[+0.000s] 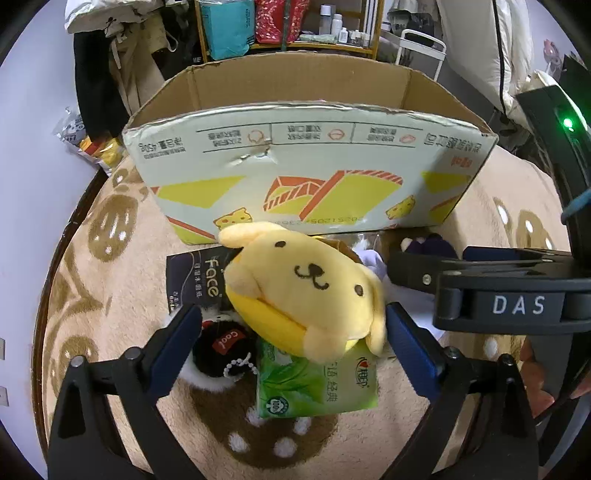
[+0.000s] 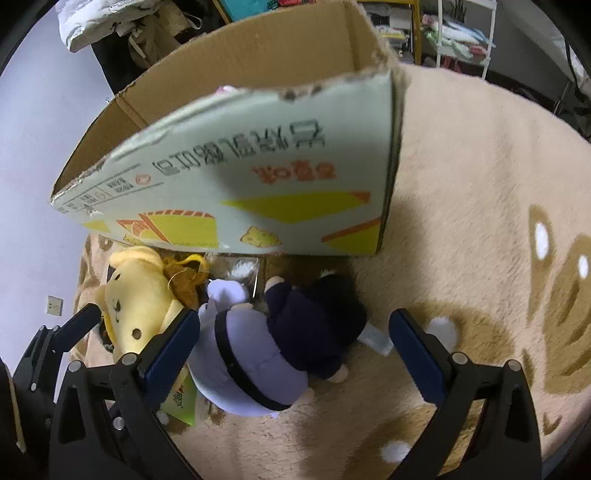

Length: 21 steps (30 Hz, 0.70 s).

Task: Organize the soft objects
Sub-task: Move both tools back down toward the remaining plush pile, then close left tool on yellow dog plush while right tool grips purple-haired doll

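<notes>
Between the spread left gripper (image 1: 293, 325) fingers, yellow plush dog (image 1: 303, 291) beside "face" pack (image 1: 197, 282); right gripper (image 2: 295, 339) likewise apart.

Beige rug (image 1: 122, 280) with brown paw-like print covers the floor. Yellow shelf rack (image 1: 284, 44) at back holds a teal bag (image 1: 227, 27), a red bag (image 1: 275, 20), and white bottles (image 1: 334, 22). Clothes (image 1: 107, 55) hang at left. White wire rack (image 1: 421, 48) near right. Snack packets (image 1: 92, 144) off the rug's left edge.
</notes>
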Tool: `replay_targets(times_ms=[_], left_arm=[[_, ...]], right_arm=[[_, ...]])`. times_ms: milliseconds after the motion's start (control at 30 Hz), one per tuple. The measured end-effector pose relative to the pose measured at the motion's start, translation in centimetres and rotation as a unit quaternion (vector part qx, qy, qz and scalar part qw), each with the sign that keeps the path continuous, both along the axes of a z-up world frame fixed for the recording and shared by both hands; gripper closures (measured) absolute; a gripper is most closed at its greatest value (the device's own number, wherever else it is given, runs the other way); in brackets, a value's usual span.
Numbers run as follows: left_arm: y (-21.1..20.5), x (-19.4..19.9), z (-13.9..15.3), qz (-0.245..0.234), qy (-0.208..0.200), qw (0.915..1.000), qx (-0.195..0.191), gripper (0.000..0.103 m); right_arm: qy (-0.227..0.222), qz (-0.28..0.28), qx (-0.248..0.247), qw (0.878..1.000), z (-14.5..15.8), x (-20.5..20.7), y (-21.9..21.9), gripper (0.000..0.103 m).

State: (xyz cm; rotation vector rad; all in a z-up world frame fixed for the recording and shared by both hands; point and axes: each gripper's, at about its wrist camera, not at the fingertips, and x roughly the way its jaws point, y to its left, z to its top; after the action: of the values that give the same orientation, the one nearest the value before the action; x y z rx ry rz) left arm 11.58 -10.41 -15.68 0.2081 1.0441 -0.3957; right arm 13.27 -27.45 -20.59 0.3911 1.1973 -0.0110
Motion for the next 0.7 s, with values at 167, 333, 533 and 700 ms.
replay_targets(times_ms=[167,333,533,700], left_arm=[[-0.6,-0.4,-0.1,-0.023,0.002,0.9997,0.001,0.026],[-0.7,-0.6,-0.1,-0.027,-0.006,0.9996,0.005,0.027],[-0.9,-1.0,-0.1,-0.034,-0.018,0.9992,0.014,0.027],[-1.1,-1.2,0.2,-0.04,-0.025,0.9988,0.014,0.027]], right_arm=[[0.004,-0.02,0.024,0.999,-0.6,0.1,-0.6,0.0],[0.008,-0.022,0.024,0.999,-1.0,0.2,-0.7,0.0],[0.008,-0.017,0.021,1.0,-1.0,0.3,-0.4,0.003],[0.007,-0.02,0.024,0.999,-1.1,0.5,0.1,0.005]])
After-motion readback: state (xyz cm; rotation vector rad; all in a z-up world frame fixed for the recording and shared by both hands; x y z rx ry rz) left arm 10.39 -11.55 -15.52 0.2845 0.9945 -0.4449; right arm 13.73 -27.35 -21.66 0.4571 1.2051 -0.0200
